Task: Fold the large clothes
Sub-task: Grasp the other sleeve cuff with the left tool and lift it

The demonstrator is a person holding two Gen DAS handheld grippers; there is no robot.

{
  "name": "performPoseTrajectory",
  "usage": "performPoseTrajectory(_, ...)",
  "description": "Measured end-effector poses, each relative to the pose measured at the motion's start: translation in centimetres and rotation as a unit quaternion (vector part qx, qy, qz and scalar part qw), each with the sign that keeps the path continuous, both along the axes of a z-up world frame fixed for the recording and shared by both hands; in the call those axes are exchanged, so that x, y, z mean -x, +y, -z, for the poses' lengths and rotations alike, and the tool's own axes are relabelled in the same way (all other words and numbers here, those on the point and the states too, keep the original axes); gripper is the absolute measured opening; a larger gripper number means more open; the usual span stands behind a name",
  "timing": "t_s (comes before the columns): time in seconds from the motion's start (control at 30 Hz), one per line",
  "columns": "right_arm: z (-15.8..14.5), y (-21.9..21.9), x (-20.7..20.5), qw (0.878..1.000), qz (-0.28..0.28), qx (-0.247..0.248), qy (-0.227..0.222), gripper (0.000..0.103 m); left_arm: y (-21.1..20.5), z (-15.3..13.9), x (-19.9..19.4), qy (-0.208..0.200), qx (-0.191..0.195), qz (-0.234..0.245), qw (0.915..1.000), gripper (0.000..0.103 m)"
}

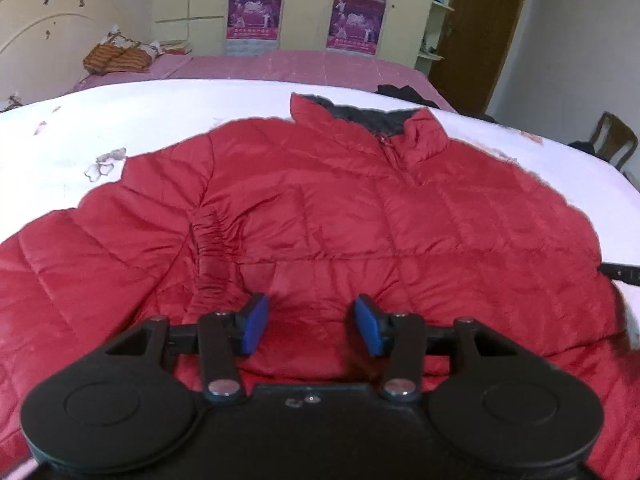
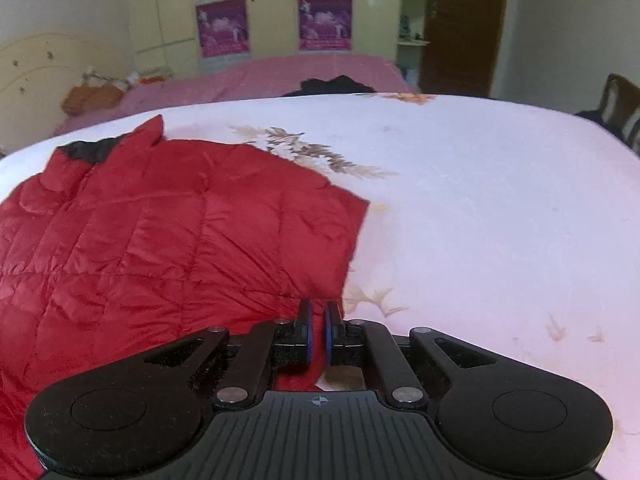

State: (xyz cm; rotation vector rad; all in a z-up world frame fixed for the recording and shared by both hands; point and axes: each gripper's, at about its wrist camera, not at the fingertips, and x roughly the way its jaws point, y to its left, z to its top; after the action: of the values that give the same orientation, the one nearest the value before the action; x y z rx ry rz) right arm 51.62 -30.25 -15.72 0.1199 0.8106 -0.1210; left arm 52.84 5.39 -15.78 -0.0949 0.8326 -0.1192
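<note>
I am looking down on a red puffer jacket (image 1: 340, 216) lying spread flat on the white floral bedsheet (image 2: 500, 200), front side up. Its dark-lined collar (image 1: 376, 120) is sitting toward the top of the left wrist frame and its hem is running along the bottom, so the long axis is running from bottom to top, away from both hands.

In the left wrist view, the left gripper (image 1: 312, 326) is hovering over the lower middle of the jacket, just right of the gathered side seam (image 1: 212, 248). Its blue-padded fingers (image 1: 256, 324) are standing spread, with only fabric beneath the gap and nothing pinched.

In the right wrist view, the right gripper (image 2: 319, 334) is sitting at the lower centre of the frame, right at the jacket's bottom right corner where red meets sheet. Its fingers are pressed nearly together with red fabric showing between them, so I am judging that they are pinching that hem corner.

Both grippers are pointing steeply downward. The right hand is the nearer to an edge; I would be bringing the left to the hem before lifting.
</note>
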Motion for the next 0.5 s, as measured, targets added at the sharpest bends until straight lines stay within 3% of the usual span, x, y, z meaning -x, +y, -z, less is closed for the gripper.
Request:
performPoseTrajectory(0.07,-1.2,0.3,1.6,1.0,0.004,-0.014,-0.018,0.003,0.3,-1.0,1.3,-0.018,0.025,-0.008,0.9995,0.051)
performPoseTrajectory(0.13,-1.9,1.0,3.3,0.999,-0.002,-0.016,-0.028,0.004,0.4,-1.3,2.5,-0.028,0.027,-0.014,0.9992,0.051)
performPoseTrajectory(0.17,-1.9,1.5,3.8,1.0,-0.008,-0.016,-0.025,0.019,0.5,-1.2,2.9,-0.027,0.028,-0.017,0.9991,0.052)
performPoseTrajectory(0.2,-1.8,2.0,4.2,1.0,-0.014,-0.011,-0.019,0.06,0.6,-0.9,3.0,-0.022,0.03,-0.02,0.9991,0.052)
performPoseTrajectory(0.23,-1.6,2.5,4.5,1.0,-0.021,-0.005,-0.022,0.074,0.6,-0.4,2.8,-0.013,0.029,-0.021,0.9993,0.052)
performPoseTrajectory(0.27,-1.3,2.9,4.7,0.999,-0.03,-0.001,-0.025,0.077,0.6,0.1,2.6,-0.003,0.027,-0.023,0.9994,0.052)
performPoseTrajectory(0.37,0.6,3.5,4.0,0.999,-0.039,-0.005,0.017,0.056,0.8,0.7,2.3,-0.001,0.039,-0.032,0.9988,0.052)
performPoseTrajectory(0.47,0.5,3.5,3.9,0.999,-0.029,-0.007,0.022,0.056,0.9,0.6,2.3,0.001,0.042,-0.031,0.9986,0.056)
performPoseTrajectory(0.5,-0.1,3.6,4.2,1.0,-0.025,-0.004,0.014,0.056,1.2,0.2,2.4,0.001,0.049,-0.033,0.9983,0.064)
